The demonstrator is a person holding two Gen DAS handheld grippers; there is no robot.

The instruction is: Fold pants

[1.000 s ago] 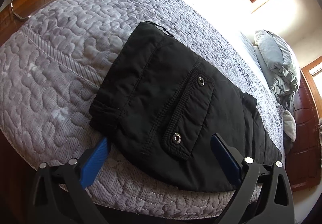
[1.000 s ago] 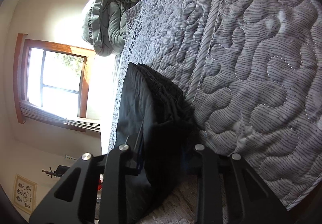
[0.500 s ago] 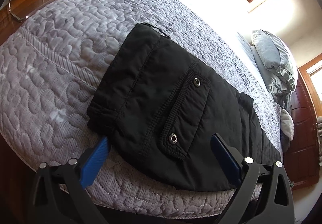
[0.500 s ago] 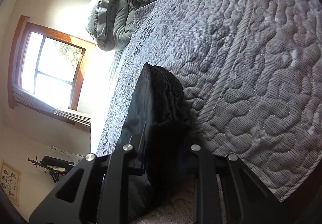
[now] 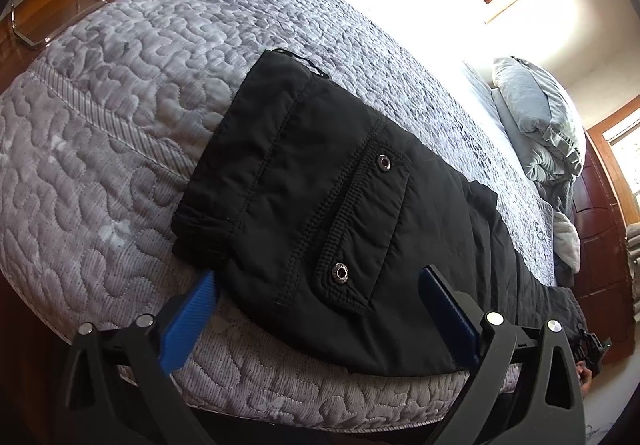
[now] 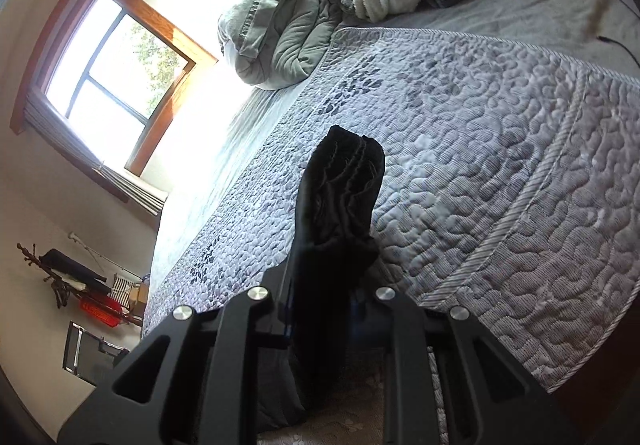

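Along the bed's [image 5: 120, 173] near edge, black pants [image 5: 320, 205] lie lengthwise, legs apparently stacked; left gripper [image 5: 320, 309] wide, empty at waistband; right gripper [image 6: 320, 309] clamps hem end lifted; crosswise folds remain, I judge

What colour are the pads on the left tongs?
Blue, ribbed pads; clearest in the left wrist view.

place: home bedroom | cues: quilted bed [image 5: 120, 149], pillows [image 6: 280, 45], wood-framed window [image 6: 108, 73]
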